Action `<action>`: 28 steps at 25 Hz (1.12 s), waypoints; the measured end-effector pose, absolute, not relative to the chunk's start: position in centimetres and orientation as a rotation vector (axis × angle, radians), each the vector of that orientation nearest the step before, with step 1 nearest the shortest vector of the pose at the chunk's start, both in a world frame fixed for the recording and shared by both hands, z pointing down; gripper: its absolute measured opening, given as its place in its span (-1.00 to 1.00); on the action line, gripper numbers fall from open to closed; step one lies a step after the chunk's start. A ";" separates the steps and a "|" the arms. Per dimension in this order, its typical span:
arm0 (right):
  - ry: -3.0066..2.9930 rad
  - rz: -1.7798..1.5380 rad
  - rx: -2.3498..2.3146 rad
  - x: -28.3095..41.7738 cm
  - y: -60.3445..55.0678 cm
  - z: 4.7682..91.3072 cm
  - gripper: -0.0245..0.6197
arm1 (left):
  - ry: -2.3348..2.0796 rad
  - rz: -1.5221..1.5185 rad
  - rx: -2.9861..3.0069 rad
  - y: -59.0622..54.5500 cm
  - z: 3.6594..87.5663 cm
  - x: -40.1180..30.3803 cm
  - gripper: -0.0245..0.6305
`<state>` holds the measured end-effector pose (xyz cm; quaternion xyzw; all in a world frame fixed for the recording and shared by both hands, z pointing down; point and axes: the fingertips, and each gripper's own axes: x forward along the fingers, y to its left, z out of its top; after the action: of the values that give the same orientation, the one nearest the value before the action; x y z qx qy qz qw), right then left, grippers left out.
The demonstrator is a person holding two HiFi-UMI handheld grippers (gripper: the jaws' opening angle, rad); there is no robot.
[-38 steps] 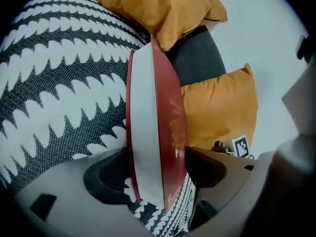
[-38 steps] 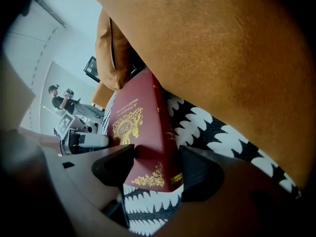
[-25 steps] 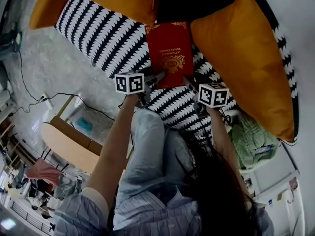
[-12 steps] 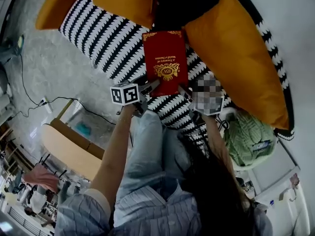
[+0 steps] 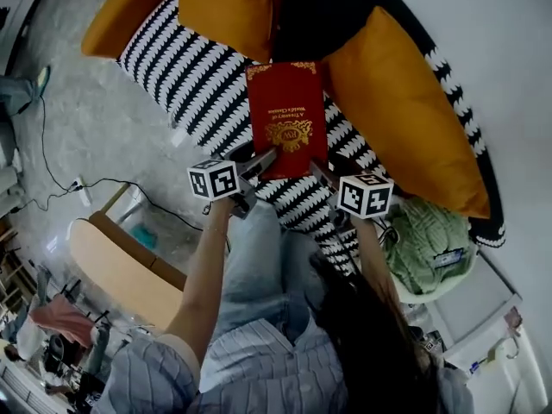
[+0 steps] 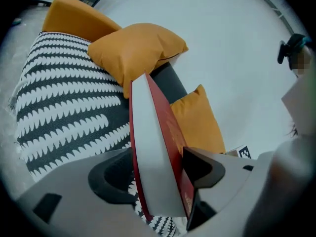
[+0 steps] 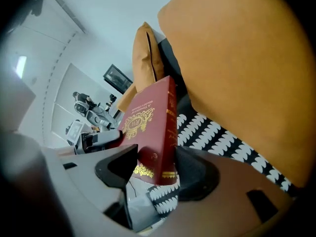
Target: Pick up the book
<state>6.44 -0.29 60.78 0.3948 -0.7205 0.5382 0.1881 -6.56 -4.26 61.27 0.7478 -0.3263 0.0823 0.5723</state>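
Head view: the red book (image 5: 285, 119) is held just above the striped sofa (image 5: 185, 72), between its orange cushions (image 5: 405, 115). The left gripper (image 5: 261, 159) and right gripper (image 5: 321, 172) each have their jaws clamped on one of the book's near corners. Beside the sofa, a pale tub (image 5: 429, 295) holds a green knitted bundle (image 5: 427, 240).

Red hardback book (image 5: 286, 119), closed, front cover turned up to the head view. Gold crest and title lines upside down from there, gold scrollwork along the far edge. White fore-edge (image 6: 150, 167) toward the left gripper (image 5: 263, 158), gold-banded spine (image 7: 170, 127) toward the right gripper (image 5: 321, 169). Clamped at both near corners, one gripper on each, over the black-and-white patterned seat (image 5: 198, 76), between orange cushions (image 5: 405, 110).
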 end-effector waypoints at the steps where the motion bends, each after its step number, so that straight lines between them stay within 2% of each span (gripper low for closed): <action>1: -2.038 1.505 1.123 6.4 -0.4 60.1 -0.14 | -0.770 0.175 1.764 -4.4 60.6 -6.6 0.06; 28: -2.242 1.279 1.193 6.2 0.4 40.5 -0.15 | -0.829 0.036 1.933 -3.3 40.6 -7.1 0.06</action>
<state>6.20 0.44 40.53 0.4147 -0.7797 0.4449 0.1485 -7.14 -3.31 40.56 0.7979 -0.3421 0.0147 0.4961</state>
